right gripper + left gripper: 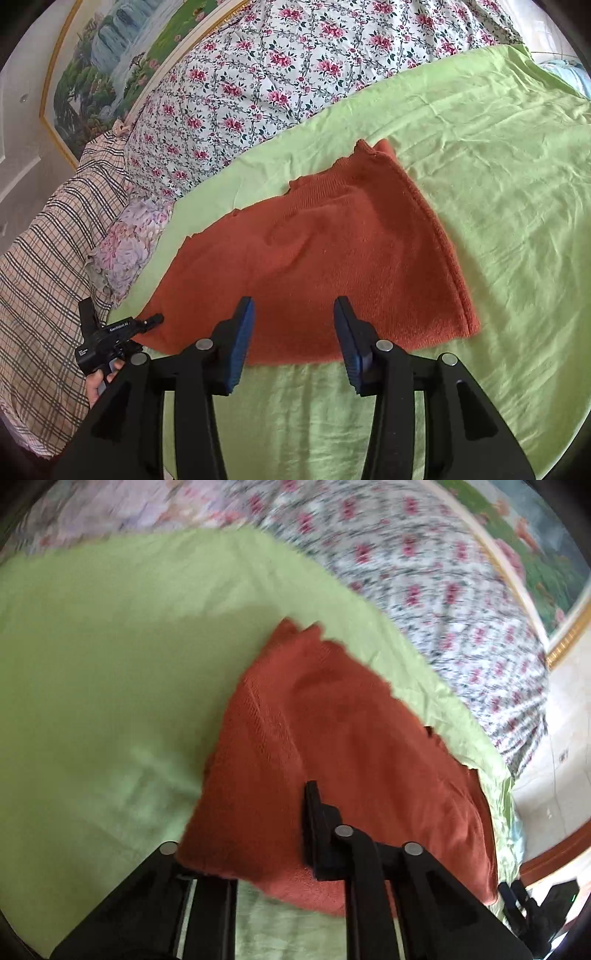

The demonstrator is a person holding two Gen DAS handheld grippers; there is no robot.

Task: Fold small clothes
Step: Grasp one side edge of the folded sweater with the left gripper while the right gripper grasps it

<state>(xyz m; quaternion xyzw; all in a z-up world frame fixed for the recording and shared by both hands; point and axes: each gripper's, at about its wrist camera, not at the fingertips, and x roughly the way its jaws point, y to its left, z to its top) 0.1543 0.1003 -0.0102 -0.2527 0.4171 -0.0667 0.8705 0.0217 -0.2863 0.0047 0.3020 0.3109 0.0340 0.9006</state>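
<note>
Left tool [157,319] sits at the sweater's [314,266] near-left corner, jaws together on the knit edge; cloth drapes over one finger in its own view. Sweater lies flat, already folded narrower, on the green sheet [498,184] of the bed, floral quilt [277,74] beyond. Right tool [293,332] hovers over the near hem, jaws apart, holding nothing. Step, as I judge it: gripping near corners for a further fold. Next: close right tool on the near-right hem, then lift both together toward the far edge.
</note>
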